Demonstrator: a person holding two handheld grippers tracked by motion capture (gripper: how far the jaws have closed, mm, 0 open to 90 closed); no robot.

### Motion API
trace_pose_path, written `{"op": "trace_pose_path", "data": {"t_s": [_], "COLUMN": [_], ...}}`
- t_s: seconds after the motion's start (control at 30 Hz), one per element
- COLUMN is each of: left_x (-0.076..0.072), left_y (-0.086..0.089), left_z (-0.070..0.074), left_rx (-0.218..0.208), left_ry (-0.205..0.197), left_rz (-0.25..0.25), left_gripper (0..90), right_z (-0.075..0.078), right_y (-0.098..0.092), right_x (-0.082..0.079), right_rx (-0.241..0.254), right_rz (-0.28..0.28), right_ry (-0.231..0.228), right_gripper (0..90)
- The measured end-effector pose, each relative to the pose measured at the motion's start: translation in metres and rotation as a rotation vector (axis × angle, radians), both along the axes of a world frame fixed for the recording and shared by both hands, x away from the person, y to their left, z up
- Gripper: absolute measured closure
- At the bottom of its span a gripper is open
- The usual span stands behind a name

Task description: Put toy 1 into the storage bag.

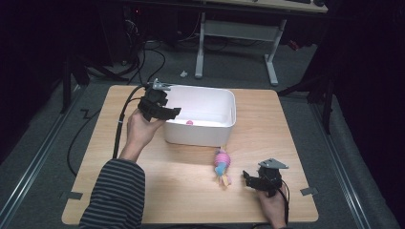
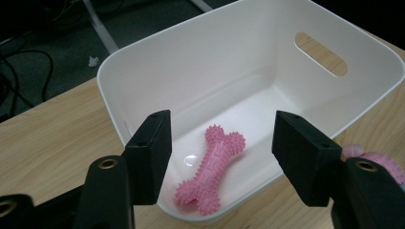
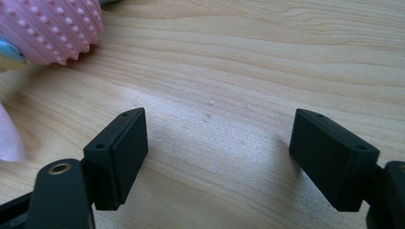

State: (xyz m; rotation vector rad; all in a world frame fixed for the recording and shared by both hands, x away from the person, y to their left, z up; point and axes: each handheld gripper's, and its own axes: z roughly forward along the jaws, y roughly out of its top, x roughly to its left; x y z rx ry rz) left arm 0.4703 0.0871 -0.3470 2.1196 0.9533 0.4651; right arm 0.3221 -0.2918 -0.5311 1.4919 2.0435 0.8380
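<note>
While the left gripper (image 2: 222,157) hangs released over the bin (image 2: 143,62), the pink bone toy (image 2: 211,168) inside looks light, rubbery, best pinched mid-shaft.

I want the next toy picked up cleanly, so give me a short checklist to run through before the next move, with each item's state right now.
1. Pink bone toy lies on the floor of the white bin: ok.
2. Left gripper is open, nothing between its fingers: ok.
3. Right gripper is open and empty over bare wooden table: ok.
4. Pink spiky toy lies on the table outside the bin, next to the right gripper: ok.
5. Right gripper lined up on that toy: not ok; in the right gripper view the toy sits off at the upper left corner.
6. How well the toy can be gripped: cannot tell.
</note>
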Motion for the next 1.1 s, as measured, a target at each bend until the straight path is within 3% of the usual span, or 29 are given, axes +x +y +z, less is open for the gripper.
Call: {"op": "trace_pose_path", "data": {"t_s": [0.47,0.67,1.1], "left_x": [-0.020,-0.026,-0.041], "left_y": [0.021,0.032,0.048], "left_z": [0.001,0.000,-0.007], "left_rx": [-0.026,-0.054,-0.066], "left_ry": [-0.030,-0.014,-0.010], "left_rz": [0.019,0.026,0.048], "left_gripper": [39.1,39.1,38.6], "right_z": [0.000,0.000,0.000], "right_y": [0.000,0.000,0.000], "right_x": [0.000,0.000,0.000], "right_rx": [0.000,0.000,0.001], "right_rz": [-0.001,-0.001,-0.002], "right_ry": [0.000,0.000,0.001], "right_gripper": [20.9,20.9,20.9]}}
